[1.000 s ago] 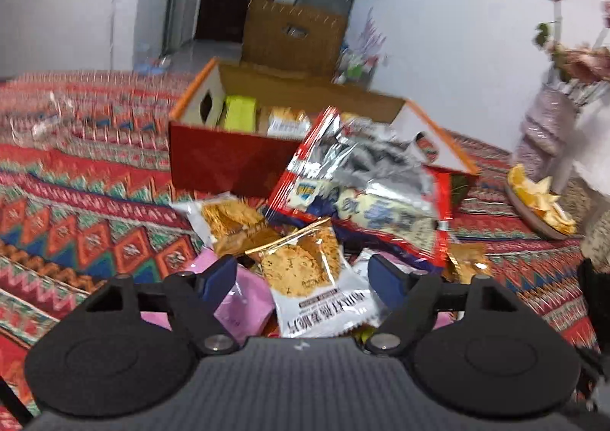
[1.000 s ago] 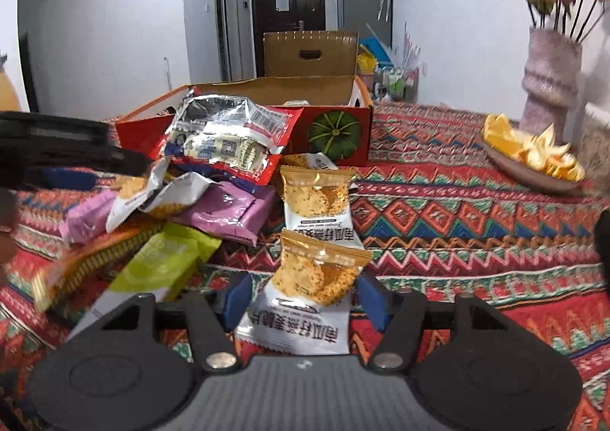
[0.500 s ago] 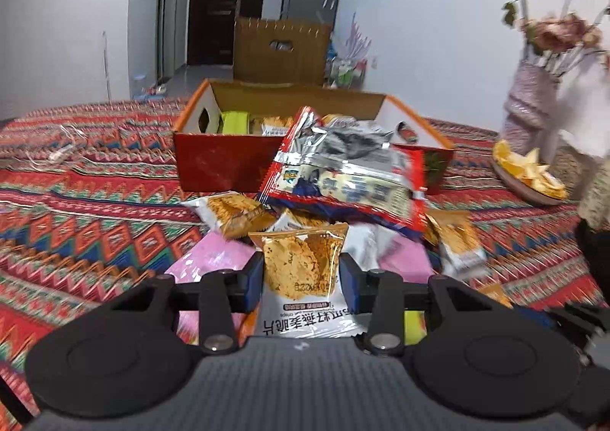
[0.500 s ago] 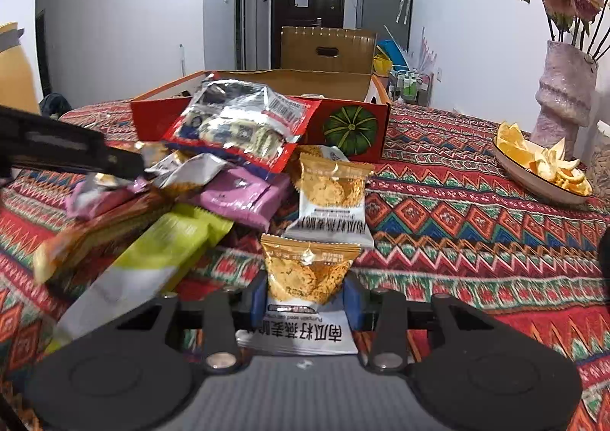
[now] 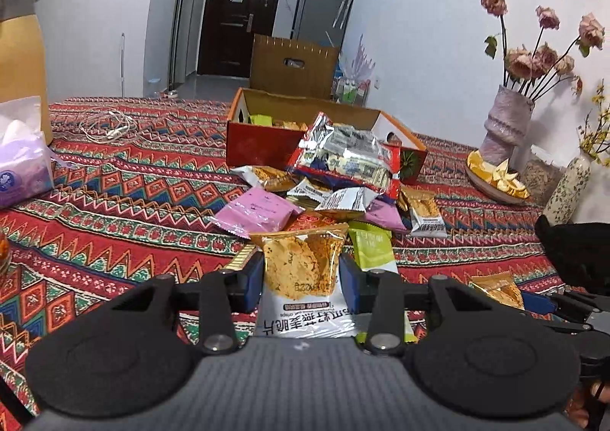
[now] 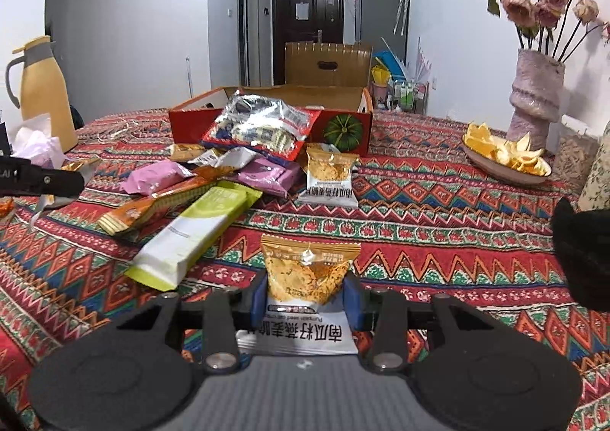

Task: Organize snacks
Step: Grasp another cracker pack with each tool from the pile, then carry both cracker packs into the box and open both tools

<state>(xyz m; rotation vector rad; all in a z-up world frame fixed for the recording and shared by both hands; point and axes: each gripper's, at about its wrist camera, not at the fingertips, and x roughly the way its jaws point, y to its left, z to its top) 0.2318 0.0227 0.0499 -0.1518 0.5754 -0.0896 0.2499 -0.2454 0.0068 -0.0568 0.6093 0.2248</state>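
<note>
Left gripper [image 5: 301, 274]: pinching a crisp packet [image 5: 303, 271], lifted in front of the snack pile [image 5: 324, 194]
Right gripper [image 6: 305, 295]: pinching another crisp packet [image 6: 307, 271] above the tablecloth [image 6: 438, 248]
Box [image 6: 343, 126]: behind pile

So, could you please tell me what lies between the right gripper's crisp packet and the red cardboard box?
In the right wrist view, one matching crisp packet lies on patterned cloth before the red cardboard box.
</note>
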